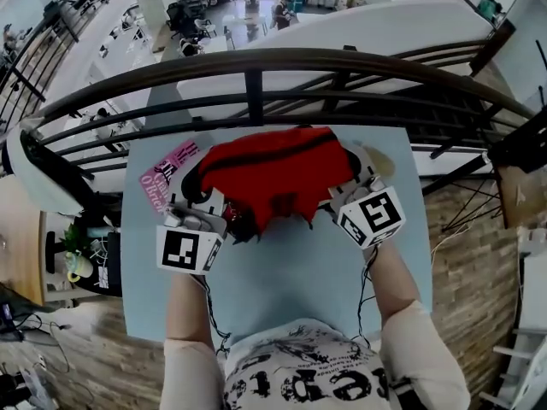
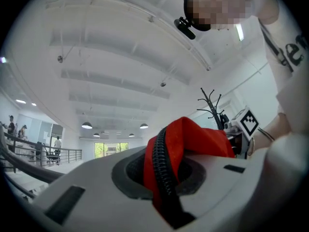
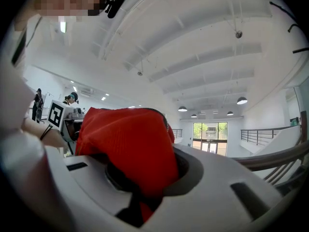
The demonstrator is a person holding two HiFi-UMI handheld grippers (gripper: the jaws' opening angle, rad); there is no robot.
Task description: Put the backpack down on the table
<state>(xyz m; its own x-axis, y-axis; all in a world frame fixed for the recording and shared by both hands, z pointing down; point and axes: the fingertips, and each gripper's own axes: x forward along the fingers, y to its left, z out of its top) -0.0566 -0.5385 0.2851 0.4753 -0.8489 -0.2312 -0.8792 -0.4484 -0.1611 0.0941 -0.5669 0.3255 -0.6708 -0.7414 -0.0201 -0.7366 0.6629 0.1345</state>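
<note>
Left hand-held gripper (image 2: 166, 178) was clamped on a black-zippered fold of the red backpack (image 1: 272, 171), and our right hand-held gripper (image 3: 140, 185) was pinching plain red cloth at the other end, so we had it strung between the two. Below us lay the pale blue table (image 1: 282, 289), plenty of bare top, with the dark railing (image 1: 256, 62) just past its far edge. The backpack hung over the table's far half, its lower edge sagging toward the top; whether it touched yet, we couldn't tell. To do this well, we judged, both ends needed to sink together and level, short of the railing, the jaws letting go only once the table bore the weight. Small thing: the pink leaflet (image 1: 171, 167) just beside the backpack's left end was best left undragged.
</note>
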